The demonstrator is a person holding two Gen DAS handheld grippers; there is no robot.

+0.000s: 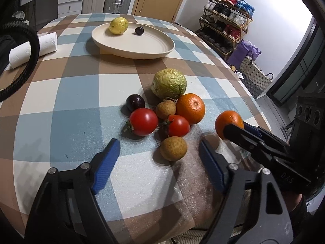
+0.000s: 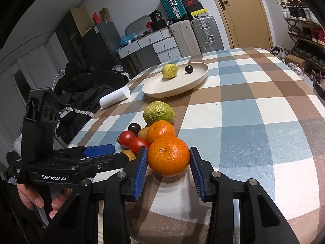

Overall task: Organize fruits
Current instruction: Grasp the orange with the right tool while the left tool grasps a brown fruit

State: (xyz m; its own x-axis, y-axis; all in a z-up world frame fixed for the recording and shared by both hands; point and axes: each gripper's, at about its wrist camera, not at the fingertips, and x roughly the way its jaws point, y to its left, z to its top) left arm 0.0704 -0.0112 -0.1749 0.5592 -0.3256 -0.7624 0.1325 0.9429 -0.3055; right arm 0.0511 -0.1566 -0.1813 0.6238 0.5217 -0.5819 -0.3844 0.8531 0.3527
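Open checked table (image 2: 254,101) stretches toward the far-edge plate (image 2: 176,87). Near the front edge, the right gripper (image 2: 168,162) pinches a tangerine (image 2: 168,155); the left gripper (image 1: 158,152) hovers low, jaws spread, around a longan (image 1: 173,148).

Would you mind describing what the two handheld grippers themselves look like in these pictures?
Both are black, angular scissor-style frames with silver pivot bolts and ribbed blue finger pads. The left gripper carries white "GenRobot.AI" lettering on its handle and a black block with three round openings on top. The right gripper shows faint "DAS" lettering. A black braided cable loops nearby.
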